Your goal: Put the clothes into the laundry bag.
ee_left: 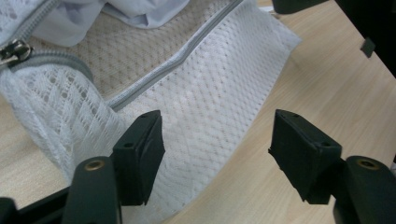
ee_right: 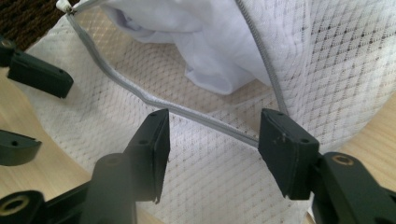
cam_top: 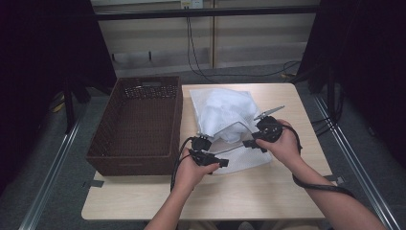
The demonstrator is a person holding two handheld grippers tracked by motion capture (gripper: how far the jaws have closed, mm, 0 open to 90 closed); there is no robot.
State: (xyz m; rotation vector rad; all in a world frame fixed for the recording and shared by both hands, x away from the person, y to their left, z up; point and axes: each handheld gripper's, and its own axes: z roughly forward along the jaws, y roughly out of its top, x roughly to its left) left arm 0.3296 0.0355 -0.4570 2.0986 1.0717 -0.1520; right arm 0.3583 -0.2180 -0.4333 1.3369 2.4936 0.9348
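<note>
A white mesh laundry bag (cam_top: 225,117) lies on the table with its grey zipper (ee_right: 201,119) undone and white cloth (ee_right: 205,42) inside the opening. My left gripper (cam_top: 221,162) hovers open at the bag's near left corner, its jaws over the mesh (ee_left: 205,107); the zipper pull (ee_left: 8,51) lies at the upper left of that view. My right gripper (cam_top: 249,143) is open just above the bag's near edge, with the zipper line running between its jaws (ee_right: 212,144). Neither holds anything.
A dark brown wicker basket (cam_top: 139,122), empty, stands on the table's left half, right beside the bag. The light wooden table (cam_top: 249,191) has bare room along its near edge. Cables trail from both grippers.
</note>
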